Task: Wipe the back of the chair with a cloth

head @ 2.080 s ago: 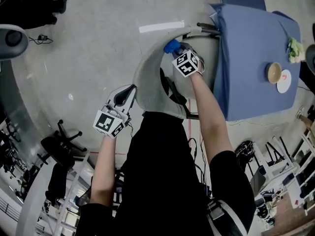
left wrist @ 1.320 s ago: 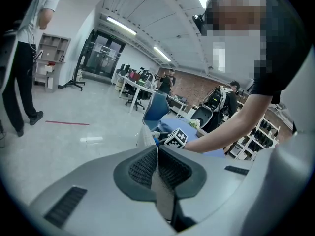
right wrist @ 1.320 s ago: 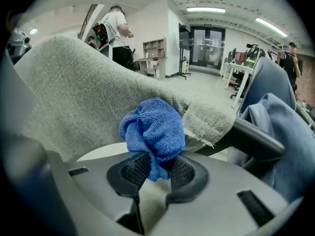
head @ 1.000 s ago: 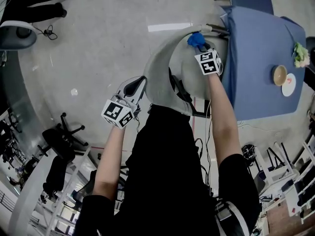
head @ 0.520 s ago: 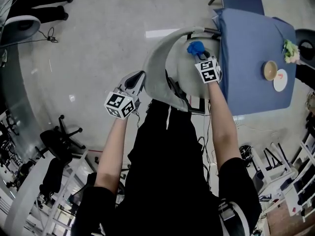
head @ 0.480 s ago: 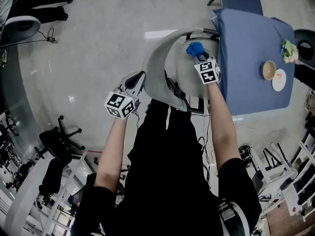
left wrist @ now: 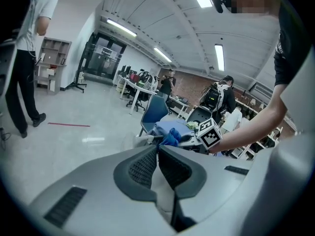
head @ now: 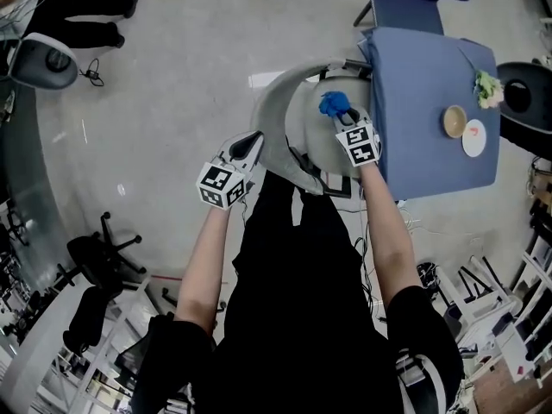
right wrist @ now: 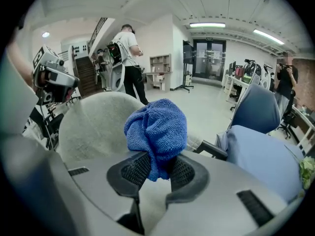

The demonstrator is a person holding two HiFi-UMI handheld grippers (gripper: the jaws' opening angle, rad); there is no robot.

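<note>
Right gripper (right wrist: 156,170) clamping a blue cloth (right wrist: 158,124) by the chair back (right wrist: 91,127) — left gripper (left wrist: 158,152) closed, empty.
Right jaws are pinching the cloth's lower fold, w/ most of the bundle bulging up and forward past the tips. The grey chair back is curving just ahead and to this gripper's left — actual contact can't be made out. A blue-covered table (head: 431,102) is sitting off to its right. Left jaws are pressing together w/ nothing between them, hovering just beside the chair back's outer face, on the opp. side from the cloth.
</note>
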